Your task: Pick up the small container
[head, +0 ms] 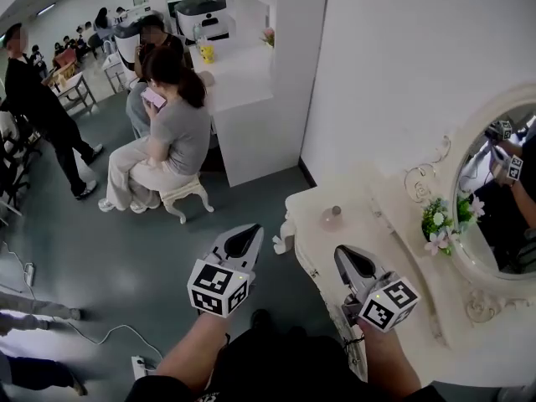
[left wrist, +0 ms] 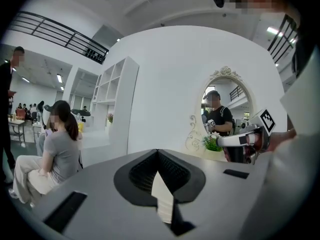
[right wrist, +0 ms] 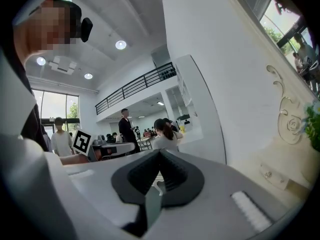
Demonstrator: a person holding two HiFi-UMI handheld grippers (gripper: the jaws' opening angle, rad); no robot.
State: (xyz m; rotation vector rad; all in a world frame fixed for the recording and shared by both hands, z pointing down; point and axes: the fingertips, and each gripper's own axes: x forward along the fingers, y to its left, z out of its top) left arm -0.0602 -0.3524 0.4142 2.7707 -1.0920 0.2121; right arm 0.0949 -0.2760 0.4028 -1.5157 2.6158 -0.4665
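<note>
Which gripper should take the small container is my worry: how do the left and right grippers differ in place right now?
The left gripper hangs over the grey floor; the right gripper is over the white dressing table, at its front edge. The right gripper is nearer the small container on that table; the left gripper is farther off, beside the table. Shared: both have jaws together and hold nothing.
</note>
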